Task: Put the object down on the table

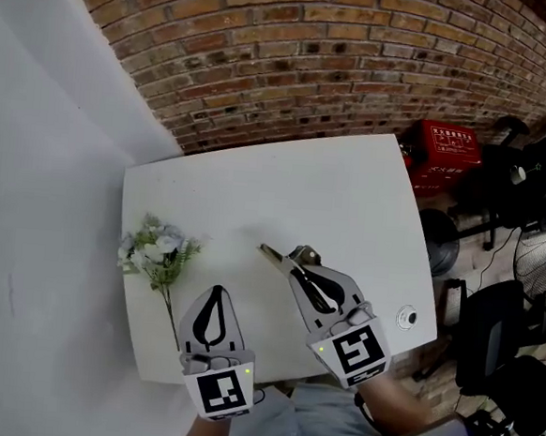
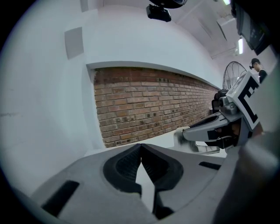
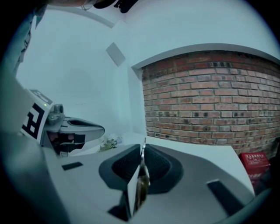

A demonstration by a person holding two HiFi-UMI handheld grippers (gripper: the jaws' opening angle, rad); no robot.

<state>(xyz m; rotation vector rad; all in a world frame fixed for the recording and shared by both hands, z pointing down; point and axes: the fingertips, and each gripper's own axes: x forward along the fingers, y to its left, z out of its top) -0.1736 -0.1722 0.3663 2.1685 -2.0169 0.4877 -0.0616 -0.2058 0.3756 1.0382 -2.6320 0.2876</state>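
Observation:
My right gripper [image 1: 296, 259] is shut on a thin flat object [image 1: 272, 256], brownish and silvery, whose tip sticks out past the jaws toward the table's middle. In the right gripper view this object [image 3: 141, 175] stands edge-on, pinched between the two pads. The gripper hovers over the front part of the white table [image 1: 285, 190]. My left gripper [image 1: 216, 294] is at the front left, its jaws touching with nothing between them [image 2: 141, 148]. Whether the object touches the tabletop cannot be told.
A small bunch of white flowers with green leaves [image 1: 157, 250] lies at the table's left edge, just ahead of the left gripper. A small round fitting [image 1: 406, 318] sits at the front right corner. A red box [image 1: 443, 152] and dark chairs [image 1: 525, 185] stand right of the table, before a brick wall [image 1: 314, 56].

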